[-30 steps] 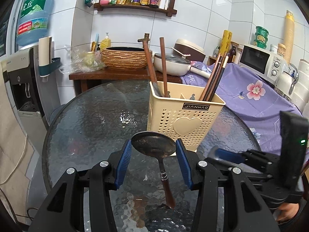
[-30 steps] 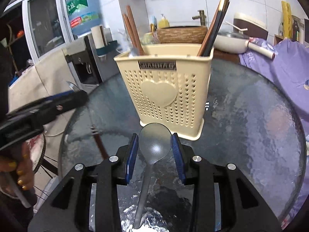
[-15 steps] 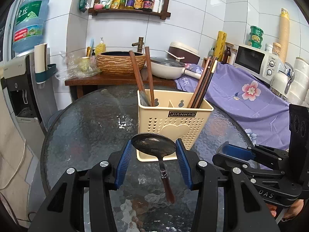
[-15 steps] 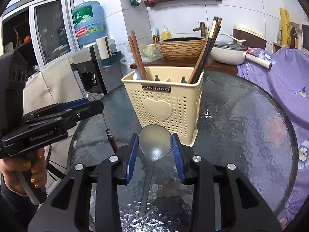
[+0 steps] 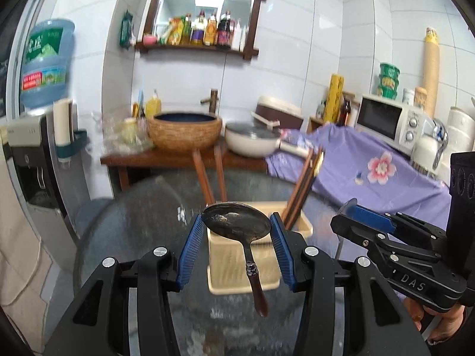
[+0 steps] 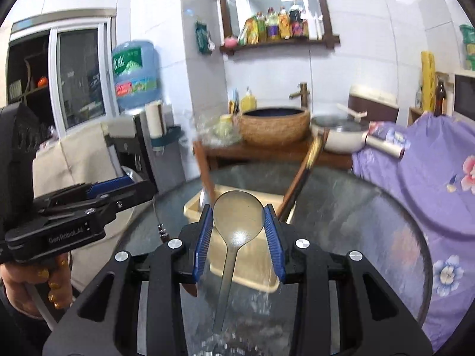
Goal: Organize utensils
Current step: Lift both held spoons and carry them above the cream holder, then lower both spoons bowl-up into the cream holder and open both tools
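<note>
My left gripper (image 5: 236,225) is shut on the bowl of a dark metal spoon (image 5: 236,222) whose brown wooden handle hangs down toward the camera. My right gripper (image 6: 238,222) is shut on the bowl of a grey spoon (image 6: 237,222), its handle also hanging down. Both are held above the cream utensil basket (image 5: 243,267) (image 6: 246,264) on the round glass table (image 5: 133,222) (image 6: 371,222). Brown chopsticks (image 5: 302,190) (image 6: 299,184) and other sticks (image 5: 204,178) stand in the basket. Each gripper shows at the side of the other's view.
Behind the table stands a wooden stand with a woven-sided basin (image 5: 184,132) and a white pan (image 5: 252,141). A purple flowered cloth (image 5: 371,172) covers the surface at right, with a microwave (image 5: 389,121). A water dispenser (image 5: 32,154) stands at left.
Both grippers have risen with their spoons; the basket has dropped lower in both views and now lies beneath the spoon bowls. The grips are unchanged.
</note>
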`<state>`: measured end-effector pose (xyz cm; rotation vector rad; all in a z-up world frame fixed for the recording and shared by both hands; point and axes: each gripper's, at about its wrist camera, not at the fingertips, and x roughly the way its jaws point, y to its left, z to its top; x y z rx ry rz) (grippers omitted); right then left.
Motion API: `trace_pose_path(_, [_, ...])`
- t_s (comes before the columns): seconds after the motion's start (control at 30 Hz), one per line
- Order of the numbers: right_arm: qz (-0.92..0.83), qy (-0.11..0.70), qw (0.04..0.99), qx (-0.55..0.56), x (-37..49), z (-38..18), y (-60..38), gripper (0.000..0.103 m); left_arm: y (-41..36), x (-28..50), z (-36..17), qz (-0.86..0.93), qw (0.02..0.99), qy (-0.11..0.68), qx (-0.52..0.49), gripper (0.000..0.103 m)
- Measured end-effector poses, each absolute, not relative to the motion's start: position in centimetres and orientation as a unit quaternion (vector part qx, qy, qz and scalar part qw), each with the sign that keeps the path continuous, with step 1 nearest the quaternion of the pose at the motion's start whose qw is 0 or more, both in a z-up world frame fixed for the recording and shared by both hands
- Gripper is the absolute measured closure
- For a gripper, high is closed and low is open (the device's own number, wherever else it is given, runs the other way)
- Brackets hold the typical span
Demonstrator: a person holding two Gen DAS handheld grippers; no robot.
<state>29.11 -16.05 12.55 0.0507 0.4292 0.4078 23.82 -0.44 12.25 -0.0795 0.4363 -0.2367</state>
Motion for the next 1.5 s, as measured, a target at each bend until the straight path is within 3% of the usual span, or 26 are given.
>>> trace_pose_path(0.27, [0.162,0.144,0.976,0.015,32.0,18.3,-15.6,0.067,-0.5,26.3,17.9,-0.088,0.982,0.156,-0.058,0.057])
trace_pose_path(0.43, [0.124,0.111,0.986,0.012,34.2,19.1,-15.3,0.067,-0.9,28.0,18.4,-0.061,0.987,0.134,-0.061,0.057])
trace_pose_path(0.77, [0.087,0.099,0.991,-0.011,35.9,14.6,-13.7,0.067,-2.2,29.8,14.1,-0.051,0.988,0.145,-0.034,0.058])
trace_pose_path(1.5, [0.099,0.155,0.982,-0.036,35.3,6.4,-13.7,0.067,-2.0,29.7,7.7,-0.072,0.978,0.197,0.001,0.057])
